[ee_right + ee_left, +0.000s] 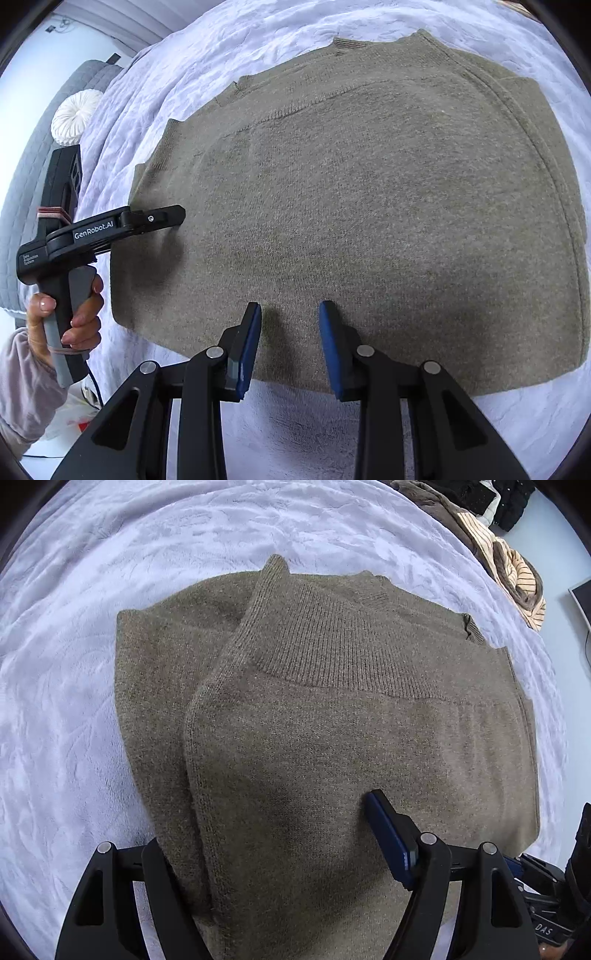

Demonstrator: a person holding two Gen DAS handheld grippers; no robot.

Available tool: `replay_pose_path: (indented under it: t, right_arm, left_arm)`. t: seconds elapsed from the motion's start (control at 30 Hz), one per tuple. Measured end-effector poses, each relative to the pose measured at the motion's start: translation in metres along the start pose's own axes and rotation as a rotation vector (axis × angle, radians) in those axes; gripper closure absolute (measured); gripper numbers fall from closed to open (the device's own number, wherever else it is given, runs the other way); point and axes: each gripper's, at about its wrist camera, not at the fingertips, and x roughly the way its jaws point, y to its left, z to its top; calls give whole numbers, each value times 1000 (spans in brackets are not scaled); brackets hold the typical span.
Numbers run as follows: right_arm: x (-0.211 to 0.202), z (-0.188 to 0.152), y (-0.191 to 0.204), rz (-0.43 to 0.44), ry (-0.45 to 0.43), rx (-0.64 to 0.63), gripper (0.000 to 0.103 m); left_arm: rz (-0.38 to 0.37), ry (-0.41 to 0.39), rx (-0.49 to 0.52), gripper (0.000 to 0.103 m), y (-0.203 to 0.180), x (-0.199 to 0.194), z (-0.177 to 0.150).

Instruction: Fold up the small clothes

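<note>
Your sweater lies folded on the pale quilted bedspread, filling the middle of both wrist views, with its ribbed band toward twelve o'clock in the left wrist view. Your left gripper has its jaws well apart: the blue pad of one finger rests on top of the knit, while the other finger is hidden under the folded edge at about seven o'clock, so the wide gap straddles a thick layer of cloth, and whether it actually pinches that layer you cannot tell from here. Your right gripper stands partly open at the near hem around six o'clock, its two blue pads clear of each other with only flat knit showing between them and nothing clamped. The risk I would judge most likely: if you lift or drag with the left side alone, the loose upper layer could slide off the lower one and undo the fold, since the soft knit has little stiffness. A shallow bite by the right jaws might catch only the top layer and peel it back. In the right wrist view the sweater's long axis runs roughly from eight o'clock to two o'clock, ribbed edge toward eleven; your other hand holds its gripper at nine.
</note>
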Motion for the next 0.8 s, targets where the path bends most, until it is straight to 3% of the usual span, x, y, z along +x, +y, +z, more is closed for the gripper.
replay_pose_path:
  t: [0.03,0.07,0.17,0.2,0.23,0.3,0.37,0.57,0.8]
  right_arm:
    - [-3,-2,-3,6,0,2,69]
    - [-5,-3,-4,11,-1,3,69]
    - [-5,-6,-7,25,7,4,69]
    - [-3,-6,-8,31,13,8,69]
    - [-5,-9,-11,35,16,9,69]
    - [-2,-8,-12,41,16,15,69]
    - [0,-7,-13,48,13,17,69]
    - [-1,-10,-21,98,-2,42,69]
    - [-31,-8,-45,146,-78,135,67]
  left_arm:
    - [4,-1,3,26,0,0,0]
    - [53,-56,0,26,-1,0,-1]
    - [63,-64,1,26,-1,-1,-1]
    - [72,-75,7,30,-3,-2,-1]
    - [85,-92,19,37,-5,-4,-2]
    - [125,-113,45,69,-14,-7,0]
    - [142,-120,51,87,-16,-15,3]
    - [6,-181,10,87,-29,-59,10]
    - [-18,-239,220,87,-119,-90,19]
